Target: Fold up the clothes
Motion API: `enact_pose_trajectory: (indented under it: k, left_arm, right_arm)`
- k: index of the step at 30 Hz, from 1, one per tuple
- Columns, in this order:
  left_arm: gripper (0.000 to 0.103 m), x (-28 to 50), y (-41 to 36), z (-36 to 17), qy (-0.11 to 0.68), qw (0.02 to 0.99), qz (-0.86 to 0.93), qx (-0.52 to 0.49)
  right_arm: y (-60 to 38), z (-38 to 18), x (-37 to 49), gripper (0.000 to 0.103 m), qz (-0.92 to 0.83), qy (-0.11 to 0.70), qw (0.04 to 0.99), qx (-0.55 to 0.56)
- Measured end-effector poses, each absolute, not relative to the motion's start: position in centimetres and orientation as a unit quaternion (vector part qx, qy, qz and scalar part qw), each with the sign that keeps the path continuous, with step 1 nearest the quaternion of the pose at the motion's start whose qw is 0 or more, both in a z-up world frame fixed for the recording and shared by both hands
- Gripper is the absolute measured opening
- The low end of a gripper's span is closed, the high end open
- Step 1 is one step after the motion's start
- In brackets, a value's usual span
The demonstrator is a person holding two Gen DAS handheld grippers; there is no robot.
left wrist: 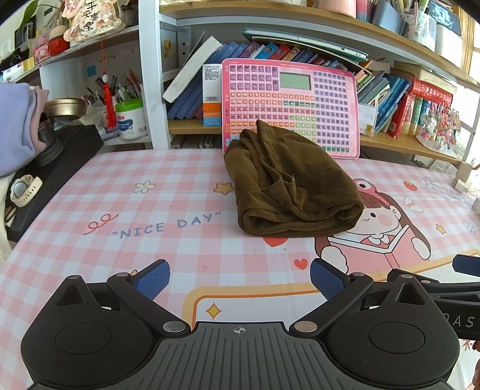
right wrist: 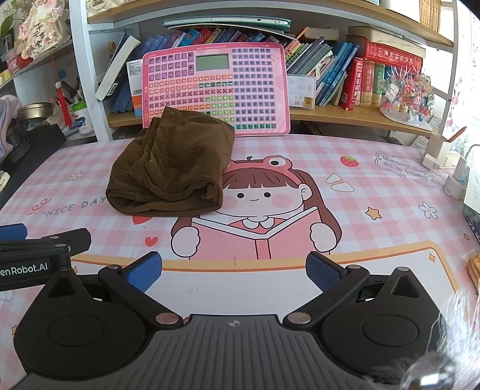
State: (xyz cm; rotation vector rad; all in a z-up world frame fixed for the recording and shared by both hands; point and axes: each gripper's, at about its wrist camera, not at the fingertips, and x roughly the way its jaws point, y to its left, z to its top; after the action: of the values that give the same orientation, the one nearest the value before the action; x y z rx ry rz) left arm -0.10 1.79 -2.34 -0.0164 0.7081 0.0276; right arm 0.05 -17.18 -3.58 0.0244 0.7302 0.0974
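one brown garment [left wrist: 288, 183] lay bunched at twelve o'clock on the table [left wrist: 168, 192], looking soft, light and limp, likely best pinched at its rolled near edge. both the left gripper [left wrist: 238, 280] and right gripper [right wrist: 234, 271] held their fingers wide and empty. a white tub [left wrist: 132, 118] at ten o'clock held pens.

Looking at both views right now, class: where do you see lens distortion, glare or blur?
Left wrist view: the shelf bows in a curve and daylight washes out the right edge. Right wrist view: the desk mat bulges, and a blurred smear covers the lower right corner. The brown garment is sharp in both.
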Motion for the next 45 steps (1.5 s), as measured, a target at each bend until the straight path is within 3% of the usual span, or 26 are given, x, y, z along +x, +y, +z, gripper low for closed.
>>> enact_pose_trajectory:
  k: [45]
  left_arm:
    - [0.101, 0.19, 1.58, -2.39, 0.355, 0.935, 0.021, -0.008]
  right_arm:
    - [-17.31, -3.83, 0.45, 0.103, 0.048, 0.365, 0.930, 0.015]
